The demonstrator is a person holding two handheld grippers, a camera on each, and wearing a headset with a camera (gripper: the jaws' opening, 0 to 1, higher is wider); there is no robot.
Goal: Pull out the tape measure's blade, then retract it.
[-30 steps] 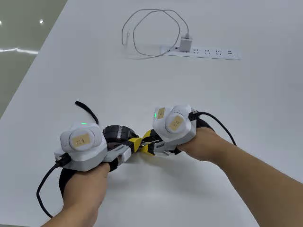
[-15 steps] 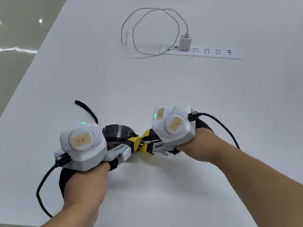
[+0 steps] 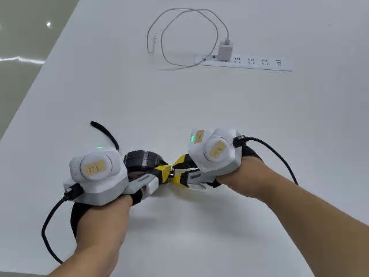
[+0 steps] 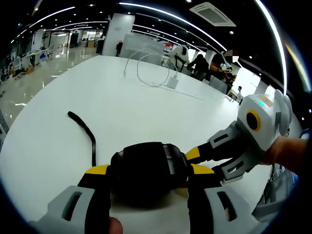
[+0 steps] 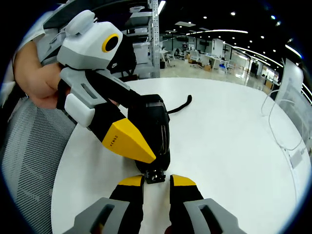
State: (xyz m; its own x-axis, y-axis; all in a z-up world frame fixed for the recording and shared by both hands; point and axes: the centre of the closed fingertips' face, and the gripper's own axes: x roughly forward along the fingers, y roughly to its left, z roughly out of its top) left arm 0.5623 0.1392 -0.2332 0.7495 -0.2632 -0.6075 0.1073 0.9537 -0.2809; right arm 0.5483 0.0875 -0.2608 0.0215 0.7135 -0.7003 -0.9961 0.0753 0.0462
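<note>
RISK: end hook (image 5: 155,175) could slip from a shallow pinch, or the case twist if the pull runs off-axis | LEFT: left gripper (image 4: 148,171), 2 jaws wide, clamps tape measure (image 4: 146,163) low at table (image 3: 173,86) | RIGHT: right gripper (image 5: 157,182), jaws narrow, pinches end hook; pull not yet begun

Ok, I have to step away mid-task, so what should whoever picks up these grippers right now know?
Left gripper: shut on the tape measure body.
Right gripper: jaws closed on the blade's end hook, right at the case mouth.
Done: both grips look set.
Left to do: no blade shows pulled out yet, so draw the hook away from the case, then let the blade retract.
</note>
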